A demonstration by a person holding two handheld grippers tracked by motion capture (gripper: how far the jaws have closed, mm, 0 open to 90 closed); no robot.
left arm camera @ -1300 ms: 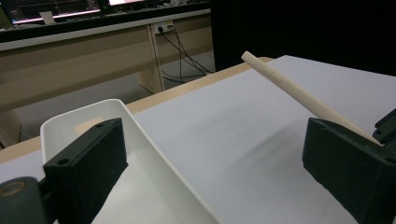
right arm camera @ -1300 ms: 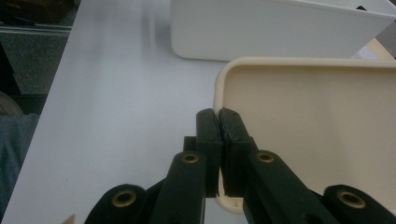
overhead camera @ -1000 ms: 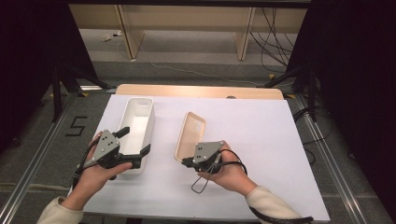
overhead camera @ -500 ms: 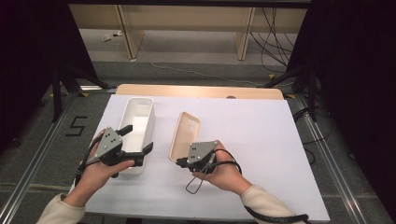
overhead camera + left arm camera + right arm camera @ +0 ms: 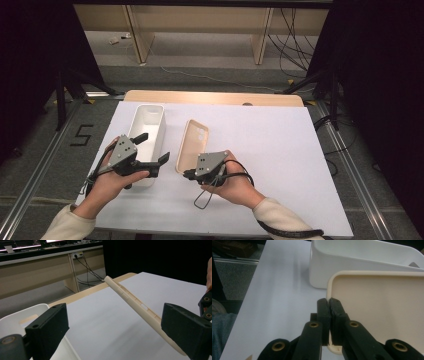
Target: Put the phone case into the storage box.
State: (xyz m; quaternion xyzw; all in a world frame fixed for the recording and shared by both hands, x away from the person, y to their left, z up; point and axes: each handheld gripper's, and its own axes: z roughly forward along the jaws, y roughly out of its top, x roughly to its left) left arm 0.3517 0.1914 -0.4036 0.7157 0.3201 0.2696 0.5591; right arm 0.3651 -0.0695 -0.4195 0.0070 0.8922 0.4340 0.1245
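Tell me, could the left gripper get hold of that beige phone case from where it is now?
Probably yes: the left gripper is open, nothing lies between it and the phone case, whose raised edge is pinched by the right gripper.

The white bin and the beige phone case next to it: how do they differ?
The white bin is deep with tall walls; the beige phone case is a shallow tray with a low rim. The bin stands free between the left gripper's open jaws; the right gripper pinches the case's near edge. Both are long, pale and open-topped.

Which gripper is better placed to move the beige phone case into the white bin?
Right. The right gripper is shut on the phone case's rim; the left gripper is open, over the white bin.
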